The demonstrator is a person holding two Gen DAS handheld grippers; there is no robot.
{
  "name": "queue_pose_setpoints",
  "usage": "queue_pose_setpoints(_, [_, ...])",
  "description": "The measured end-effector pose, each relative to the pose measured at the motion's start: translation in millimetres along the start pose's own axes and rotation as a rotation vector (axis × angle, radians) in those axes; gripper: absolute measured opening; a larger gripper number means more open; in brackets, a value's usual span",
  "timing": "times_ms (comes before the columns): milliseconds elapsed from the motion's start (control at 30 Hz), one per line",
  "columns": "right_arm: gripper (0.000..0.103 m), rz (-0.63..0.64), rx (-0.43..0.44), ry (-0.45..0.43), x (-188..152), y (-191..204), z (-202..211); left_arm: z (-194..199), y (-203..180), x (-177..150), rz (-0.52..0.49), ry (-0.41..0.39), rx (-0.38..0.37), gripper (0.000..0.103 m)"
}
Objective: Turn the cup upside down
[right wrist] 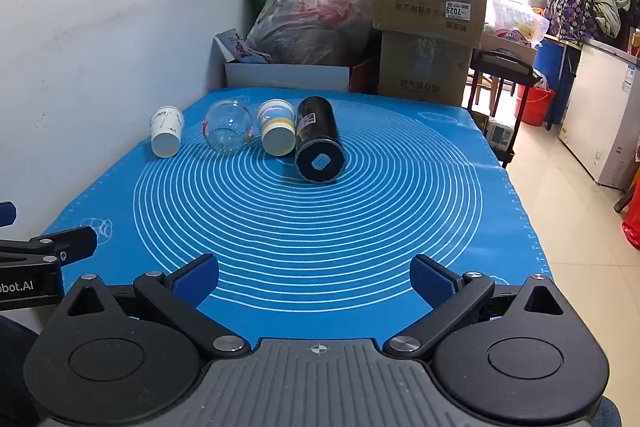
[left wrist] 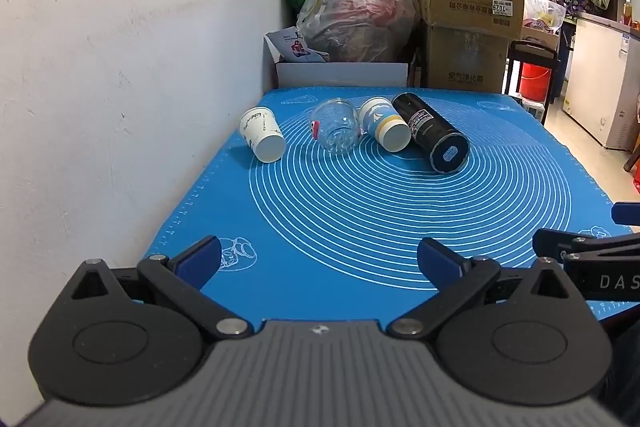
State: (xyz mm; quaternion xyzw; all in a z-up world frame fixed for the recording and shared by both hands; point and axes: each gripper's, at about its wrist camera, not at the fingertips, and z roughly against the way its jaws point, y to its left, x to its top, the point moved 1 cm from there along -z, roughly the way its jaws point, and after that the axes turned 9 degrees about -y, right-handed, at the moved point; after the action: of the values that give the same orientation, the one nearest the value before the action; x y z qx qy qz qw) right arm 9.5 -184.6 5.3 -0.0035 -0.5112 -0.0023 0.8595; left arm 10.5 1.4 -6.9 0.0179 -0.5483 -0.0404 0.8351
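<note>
Lying in a row on blue mat (left wrist: 360, 235): paper cup (left wrist: 262, 140), glass (left wrist: 335, 131), striped cup (left wrist: 384, 129), black flask (left wrist: 430, 137)

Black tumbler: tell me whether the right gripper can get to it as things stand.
Probably yes. The right gripper is open, and only bare blue mat lies between it and the black tumbler, which lies on its side with its right flank free.

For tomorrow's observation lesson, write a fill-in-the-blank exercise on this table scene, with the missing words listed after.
1. ____ vessels lie on their sides on the blue mat.
2. The vessel nearest the wall is a white ____ cup.
3. The glass lies between two ____ cups.
4. The black flask lies at the ____ end of the row.

Missing words: four; paper; paper; right
</note>
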Motion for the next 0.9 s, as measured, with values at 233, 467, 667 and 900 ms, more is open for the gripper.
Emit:
queue_pose_setpoints(233, [0.103, 0.001, 0.003, 0.004, -1.5, -0.7, -0.3, -2.4, -1.8, -4.0, 0.001, 0.005, 0.006, 0.103])
queue_pose_setpoints(467, [0.103, 0.004, 0.002, 0.013, -1.3, -0.3, -2.7, -1.6, -0.5, -1.5, -0.002, 0.008, 0.008, 0.103])
queue_pose_setpoints(667, [0.103, 0.004, 0.002, 0.014, -1.1, -1.0, -2.6, -1.6, -0.8, -1.5, -0.003, 0.008, 0.009, 0.103])
queue_pose_setpoints(900, [0.103, 0.004, 0.002, 0.014, -1.2, -1.2, -2.6, -1.7, 0.0, -1.6, -0.004, 0.009, 0.008, 0.103])
